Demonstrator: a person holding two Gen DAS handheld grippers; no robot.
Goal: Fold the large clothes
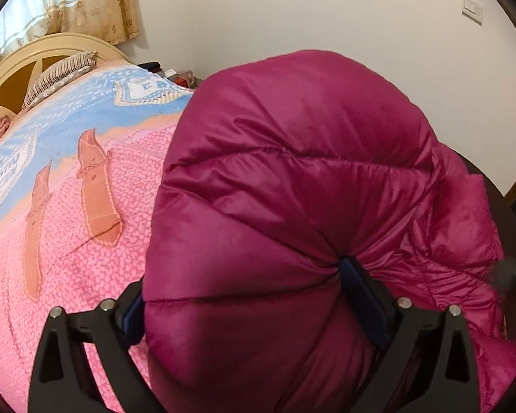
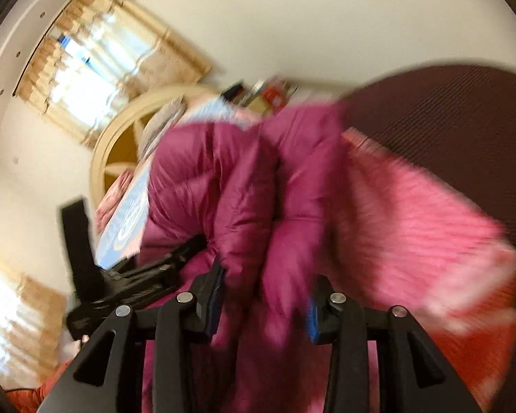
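A magenta quilted down jacket (image 1: 292, 179) is bunched up and lifted above the bed. My left gripper (image 1: 244, 296) is shut on a thick fold of it; the padding bulges over the jaws and hides the left fingertip. In the right wrist view, which is motion-blurred and tilted, my right gripper (image 2: 263, 296) is shut on another bunch of the jacket (image 2: 237, 186). The left gripper (image 2: 127, 275) shows there at the left, close beside the right one.
The bed has a pink and blue patterned blanket (image 1: 68, 189), a striped pillow (image 1: 58, 75) and a cream headboard (image 1: 24, 58). Curtains (image 1: 86, 0) hang behind. A cluttered side table (image 1: 175, 75) stands by the wall. A dark ribbed surface (image 2: 447, 120) lies at the right.
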